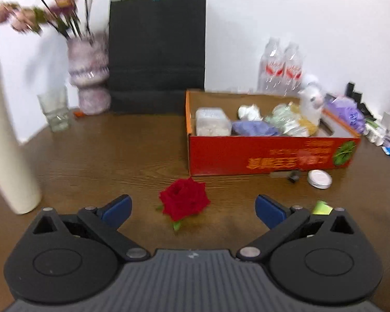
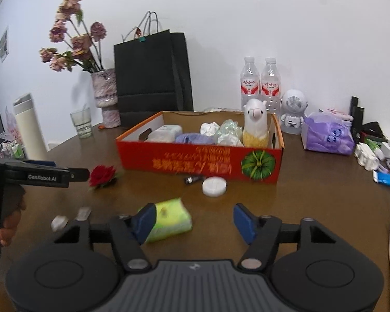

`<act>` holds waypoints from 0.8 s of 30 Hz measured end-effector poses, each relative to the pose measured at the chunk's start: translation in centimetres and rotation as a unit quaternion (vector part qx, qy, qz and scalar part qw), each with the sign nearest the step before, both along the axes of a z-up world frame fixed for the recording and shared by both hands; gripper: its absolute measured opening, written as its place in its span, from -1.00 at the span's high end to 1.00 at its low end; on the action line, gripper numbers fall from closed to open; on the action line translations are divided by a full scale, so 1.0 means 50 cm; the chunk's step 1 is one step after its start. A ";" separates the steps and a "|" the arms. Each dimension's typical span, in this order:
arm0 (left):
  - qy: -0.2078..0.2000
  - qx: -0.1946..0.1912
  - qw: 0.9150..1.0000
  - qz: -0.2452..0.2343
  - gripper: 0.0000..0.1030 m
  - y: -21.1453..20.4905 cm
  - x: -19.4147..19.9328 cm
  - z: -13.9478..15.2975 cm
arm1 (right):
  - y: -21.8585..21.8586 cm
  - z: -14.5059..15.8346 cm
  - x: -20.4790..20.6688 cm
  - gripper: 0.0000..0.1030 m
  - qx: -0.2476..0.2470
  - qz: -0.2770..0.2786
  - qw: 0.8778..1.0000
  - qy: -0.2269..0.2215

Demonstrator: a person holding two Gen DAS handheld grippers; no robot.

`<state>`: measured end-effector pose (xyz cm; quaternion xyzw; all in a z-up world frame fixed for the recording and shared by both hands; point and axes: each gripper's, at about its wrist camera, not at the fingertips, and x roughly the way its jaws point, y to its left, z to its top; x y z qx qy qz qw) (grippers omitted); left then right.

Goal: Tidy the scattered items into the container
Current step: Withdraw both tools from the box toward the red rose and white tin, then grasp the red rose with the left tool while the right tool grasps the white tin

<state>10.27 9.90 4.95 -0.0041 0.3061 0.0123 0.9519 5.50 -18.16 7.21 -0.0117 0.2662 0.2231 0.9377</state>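
The red artificial rose head (image 1: 183,198) lies on the brown wooden tabletop (image 1: 104,161), just in front of the near left corner of the red cardboard box (image 1: 270,153), and it sits almost centred between the blue pads of the left gripper (image 1: 193,209), slightly ahead of the fingertips. Those jaws stand wide and nothing is held. The bloom faces upward; a short green stub is seen at its near side, pointing back toward the gripper, so no long axis worth aligning to is judged to exist.

The right gripper (image 2: 195,222) has its jaws about half apart, and no pad is seen pressing on anything. The yellow-green soft tissue packet (image 2: 170,219) lies at the near edge, beside the left pad and partly behind it; whether it is touched cannot be told. Its long axis runs roughly across the jaws, tilted a little, so the packet is offset to the left of the gap.

The left hand is judged the nearer to the rose, the right to the packet. A white round lid (image 2: 214,186) lies just before the box's front wall.
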 end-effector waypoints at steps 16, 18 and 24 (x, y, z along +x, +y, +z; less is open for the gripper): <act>0.050 -0.051 0.997 0.009 -0.13 0.046 0.108 -0.072 | 0.093 -0.105 0.282 0.22 -0.052 0.008 0.997 0.065; 0.046 -0.049 0.998 0.009 -0.02 0.041 0.103 -0.072 | 0.097 -0.111 0.293 0.22 -0.064 0.002 0.996 0.062; 0.021 -0.039 0.999 0.014 0.14 0.028 0.077 -0.048 | 0.099 -0.123 0.300 0.26 -0.067 0.003 0.996 0.062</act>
